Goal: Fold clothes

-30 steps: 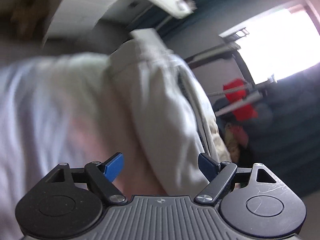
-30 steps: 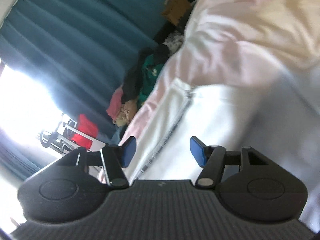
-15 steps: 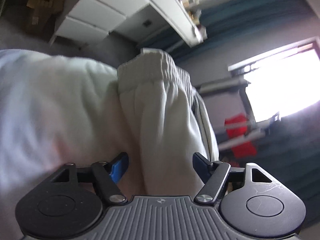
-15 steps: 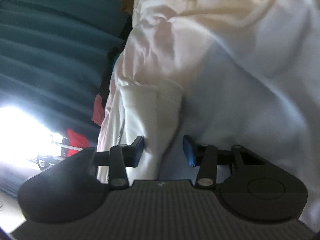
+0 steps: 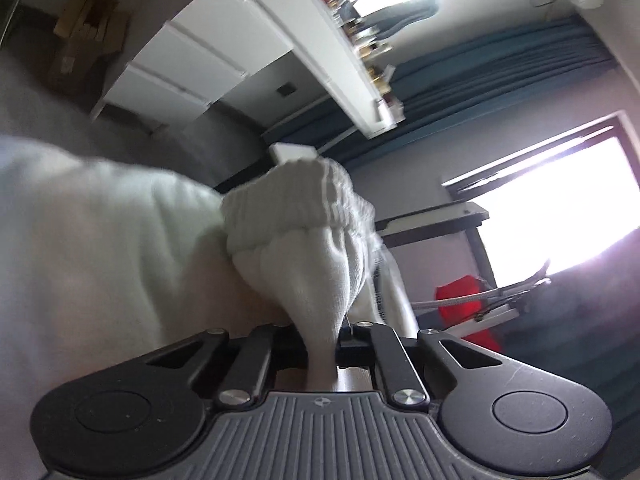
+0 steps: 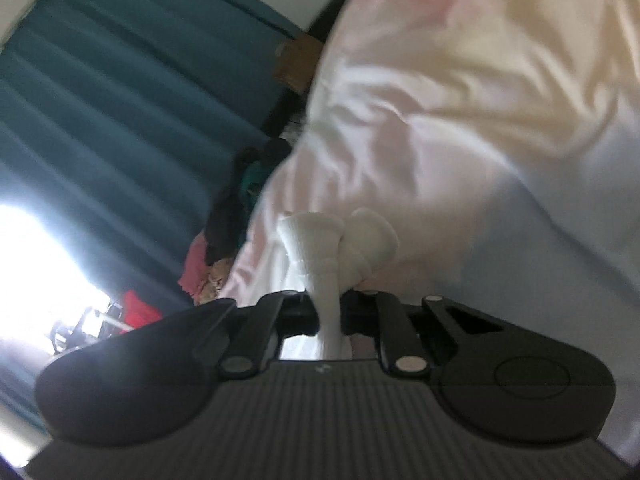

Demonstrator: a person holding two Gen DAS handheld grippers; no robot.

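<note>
My left tongs (image 5: 322, 346) hid their own fingertips inside bunched white garment (image 5: 312, 248). Right tongs (image 6: 329, 318) likewise. Garment's full shape was cut off. Shelf items (image 5: 360, 40) were blurred beyond identifying.

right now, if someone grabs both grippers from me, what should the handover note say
Left gripper: shut on a bunched, ribbed elastic cuff of the white knit garment.
Right gripper: shut on another bunched ribbed end of the same white garment.
Garment lies over the pale bedsheet.
Done: both ends gripped.
Left: lift, spread flat, make the folds.
</note>
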